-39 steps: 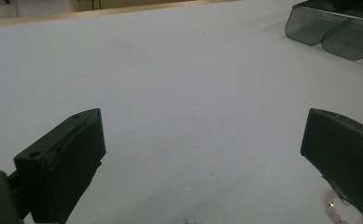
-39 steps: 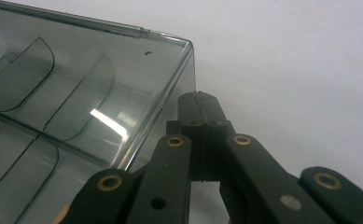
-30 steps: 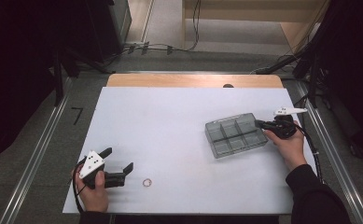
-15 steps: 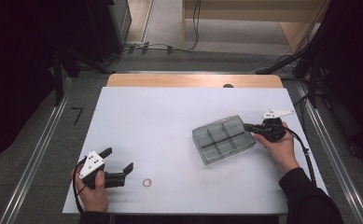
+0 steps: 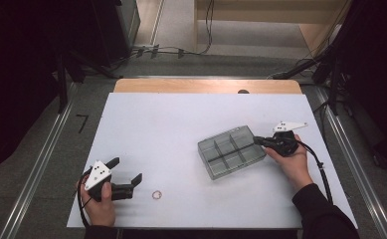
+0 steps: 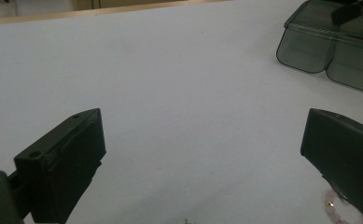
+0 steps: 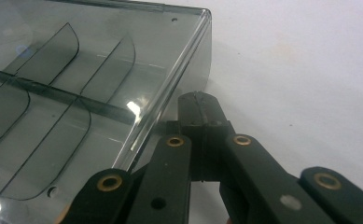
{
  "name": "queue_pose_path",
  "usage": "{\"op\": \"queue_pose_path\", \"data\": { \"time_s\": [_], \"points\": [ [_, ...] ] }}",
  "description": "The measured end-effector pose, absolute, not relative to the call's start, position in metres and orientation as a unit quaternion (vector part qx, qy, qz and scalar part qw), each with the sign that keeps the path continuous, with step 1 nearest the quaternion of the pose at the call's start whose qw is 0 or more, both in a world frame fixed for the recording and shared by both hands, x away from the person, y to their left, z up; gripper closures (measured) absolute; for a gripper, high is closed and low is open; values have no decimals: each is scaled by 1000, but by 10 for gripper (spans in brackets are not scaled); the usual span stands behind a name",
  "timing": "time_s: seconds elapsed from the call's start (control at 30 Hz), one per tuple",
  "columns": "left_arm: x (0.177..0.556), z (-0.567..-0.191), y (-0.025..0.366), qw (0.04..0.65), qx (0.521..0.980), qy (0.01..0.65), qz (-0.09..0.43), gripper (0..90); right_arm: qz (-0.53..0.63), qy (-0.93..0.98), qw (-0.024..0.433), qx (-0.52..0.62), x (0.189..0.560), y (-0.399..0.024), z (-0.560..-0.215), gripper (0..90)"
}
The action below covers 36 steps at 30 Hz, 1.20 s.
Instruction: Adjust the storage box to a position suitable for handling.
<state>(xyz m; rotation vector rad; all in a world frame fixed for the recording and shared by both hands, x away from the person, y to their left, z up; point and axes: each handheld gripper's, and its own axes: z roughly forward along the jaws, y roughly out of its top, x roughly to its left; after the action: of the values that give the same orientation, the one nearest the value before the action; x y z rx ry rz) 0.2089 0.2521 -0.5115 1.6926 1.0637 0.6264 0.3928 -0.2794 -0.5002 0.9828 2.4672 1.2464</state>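
1. Left gripper (image 5: 131,185) rests near the table's (image 5: 181,124) near-left corner, held in the left hand (image 5: 99,204). Its jaws stand wide apart with nothing between them, and it has kept its place over the last second.
2. A small ring (image 5: 156,194) lies on the table just beside the open left jaws, towards the near edge. It has not moved. In the left gripper view it shows as a pinkish beaded loop (image 6: 333,210) beside one jaw.
3. The tray (image 5: 231,152), a clear grey box with divided compartments, sits right of the table's middle. A second ago it lay nearer the right edge; it has since slid towards the middle and the near edge, and turned a little.
4. Right gripper (image 5: 260,142) has its jaws pressed together at the tray's right wall (image 7: 170,112); it looks closed on the wall's rim, but the pinch itself is hard to make out. The right hand (image 5: 293,162) has travelled along with the tray.
5. My reading: the tray is being brought towards the ring, likely so the ring can be dropped into a compartment. The ring is not yet picked up.
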Motion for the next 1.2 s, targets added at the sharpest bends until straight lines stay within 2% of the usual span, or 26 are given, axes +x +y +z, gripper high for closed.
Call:
{"op": "queue_pose_path", "data": {
  "time_s": [0.87, 1.1, 1.2],
  "points": [
    [208, -511, 252, 504, 699, 437, 259, 0, 423, 844, 92, 316, 364, -252, -503, 887],
    [208, -504, 241, 510, 699, 426, 264, 0, 430, 838, 88, 323, 352, -247, -504, 886],
    [211, -498, 230, 507, 702, 428, 258, 48, 431, 835, 92, 329, 346, -247, -504, 886]
  ]
}}
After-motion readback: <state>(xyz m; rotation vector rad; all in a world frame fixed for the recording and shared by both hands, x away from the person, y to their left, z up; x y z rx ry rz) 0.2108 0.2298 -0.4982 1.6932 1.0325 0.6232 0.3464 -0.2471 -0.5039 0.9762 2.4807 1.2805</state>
